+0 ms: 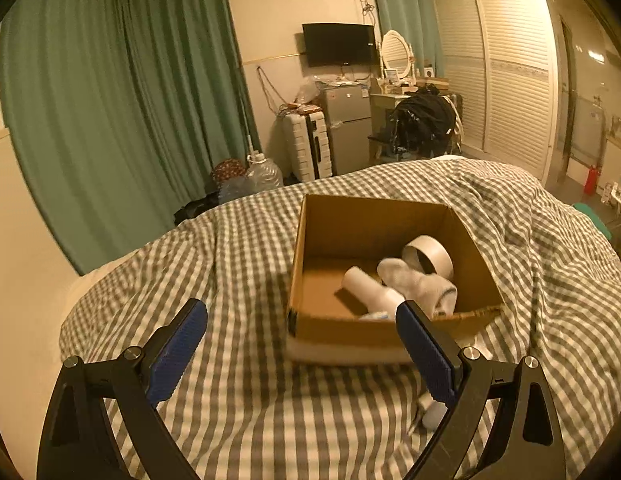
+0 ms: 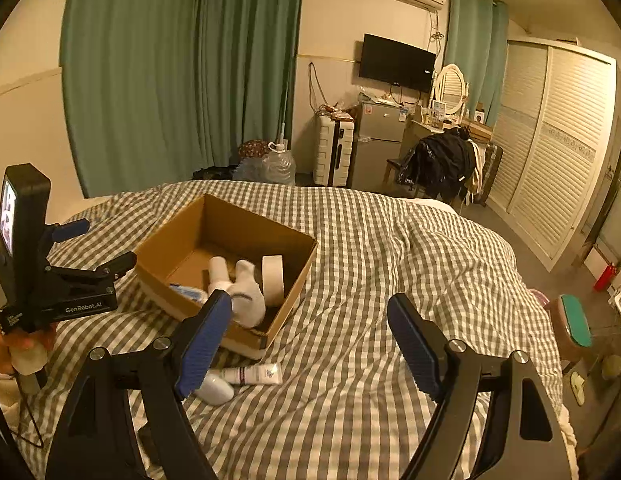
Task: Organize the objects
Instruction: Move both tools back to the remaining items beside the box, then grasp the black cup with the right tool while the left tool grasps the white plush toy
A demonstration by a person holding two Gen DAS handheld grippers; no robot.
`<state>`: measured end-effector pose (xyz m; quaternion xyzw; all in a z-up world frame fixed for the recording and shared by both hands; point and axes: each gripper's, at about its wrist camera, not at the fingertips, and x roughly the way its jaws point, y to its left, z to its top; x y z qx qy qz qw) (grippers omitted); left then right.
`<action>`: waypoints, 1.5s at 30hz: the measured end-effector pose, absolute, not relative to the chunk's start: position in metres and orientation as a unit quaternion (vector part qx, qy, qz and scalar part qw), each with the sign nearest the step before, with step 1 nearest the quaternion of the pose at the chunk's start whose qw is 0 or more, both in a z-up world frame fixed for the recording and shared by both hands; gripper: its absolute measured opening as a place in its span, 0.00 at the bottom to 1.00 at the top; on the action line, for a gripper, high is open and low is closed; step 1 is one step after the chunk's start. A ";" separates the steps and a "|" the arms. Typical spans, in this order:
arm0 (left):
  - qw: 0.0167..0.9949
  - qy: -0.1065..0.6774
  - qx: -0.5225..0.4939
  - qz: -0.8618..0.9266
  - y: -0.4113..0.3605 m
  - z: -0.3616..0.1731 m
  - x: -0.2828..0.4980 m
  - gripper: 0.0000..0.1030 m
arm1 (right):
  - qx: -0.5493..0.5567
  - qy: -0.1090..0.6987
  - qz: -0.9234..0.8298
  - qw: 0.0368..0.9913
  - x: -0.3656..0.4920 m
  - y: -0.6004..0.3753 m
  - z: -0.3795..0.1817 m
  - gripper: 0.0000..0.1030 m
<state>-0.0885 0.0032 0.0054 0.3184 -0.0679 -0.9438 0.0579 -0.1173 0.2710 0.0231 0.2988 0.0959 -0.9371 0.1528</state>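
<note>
An open cardboard box (image 1: pixel 462 228) (image 2: pixel 166 240) sits on the checked bed cover. In it lie a white bottle (image 1: pixel 368 286) (image 2: pixel 218 270), a white sock (image 1: pixel 418 280) (image 2: pixel 248 292), a roll of tape (image 1: pixel 428 258) (image 2: pixel 272 278) and a blue-white item (image 2: pixel 188 292). A white tube (image 2: pixel 254 374) and a white bottle (image 2: pixel 214 390) lie on the cover in front of the box. My left gripper (image 1: pixel 302 330) is open and empty, just short of the box; it also shows in the right wrist view (image 2: pixel 98 246). My right gripper (image 2: pixel 310 320) is open and empty, above the tube and the box's near corner.
The checked cover (image 1: pixel 238 400) (image 2: pixel 370 260) has folds to the right of the box. Beyond the bed stand green curtains (image 1: pixel 110 100), a suitcase (image 2: pixel 334 152), a small fridge (image 2: pixel 376 144), a chair with dark clothes (image 2: pixel 442 160) and a louvred wardrobe (image 2: pixel 558 152).
</note>
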 end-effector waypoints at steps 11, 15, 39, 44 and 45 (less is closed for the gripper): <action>0.067 -0.057 0.353 -0.931 0.008 -0.028 -0.019 0.95 | 0.327 0.142 -0.921 0.154 -0.047 0.258 0.022 0.79; 0.069 -0.077 0.369 -0.924 0.016 -0.058 0.001 0.95 | 0.374 0.139 -0.900 0.178 -0.033 0.246 -0.032 0.79; 0.071 -0.052 0.420 -0.903 0.002 -0.105 0.021 0.95 | 0.458 0.108 -0.836 0.282 -0.036 0.179 -0.144 0.46; 0.021 -0.035 0.425 -0.904 0.021 -0.104 0.024 0.95 | 0.423 0.109 -0.861 0.261 -0.035 0.191 -0.124 0.43; 0.010 -0.034 0.425 -0.904 0.026 -0.105 0.025 0.95 | 0.417 0.111 -0.866 0.254 -0.036 0.195 -0.120 0.43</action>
